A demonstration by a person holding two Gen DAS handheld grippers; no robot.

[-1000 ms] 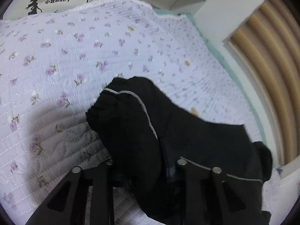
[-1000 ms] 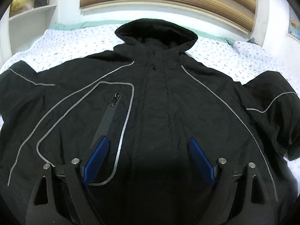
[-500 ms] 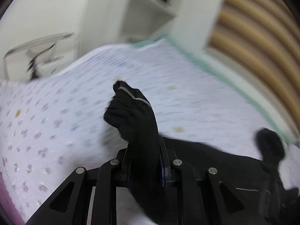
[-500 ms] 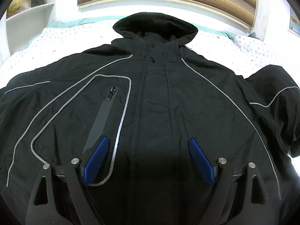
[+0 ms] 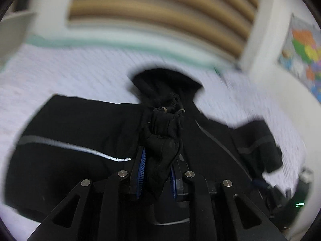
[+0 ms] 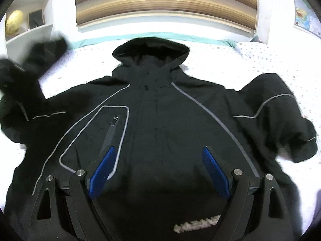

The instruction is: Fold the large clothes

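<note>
A large black hooded jacket (image 6: 160, 124) with grey piping lies face up on the bed, hood (image 6: 150, 48) toward the headboard. My left gripper (image 5: 156, 160) is shut on the bunched cuff of the jacket's left sleeve (image 5: 162, 134) and holds it up over the jacket's body; that lifted sleeve shows blurred at the left of the right wrist view (image 6: 26, 66). My right gripper (image 6: 158, 160) is open and empty just above the jacket's lower front. The right sleeve (image 6: 280, 120) lies folded beside the body.
The bed has a white floral quilt (image 6: 260, 60) with a teal edge. A slatted wooden headboard (image 6: 166, 4) stands behind. White shelves (image 6: 30, 26) with a yellow globe are at the back left. A colourful map (image 5: 305, 56) hangs on the right wall.
My left gripper has swung from the bed's left side toward the jacket's middle, carrying the sleeve cuff up and over. My right gripper has lifted a little and stays open.
</note>
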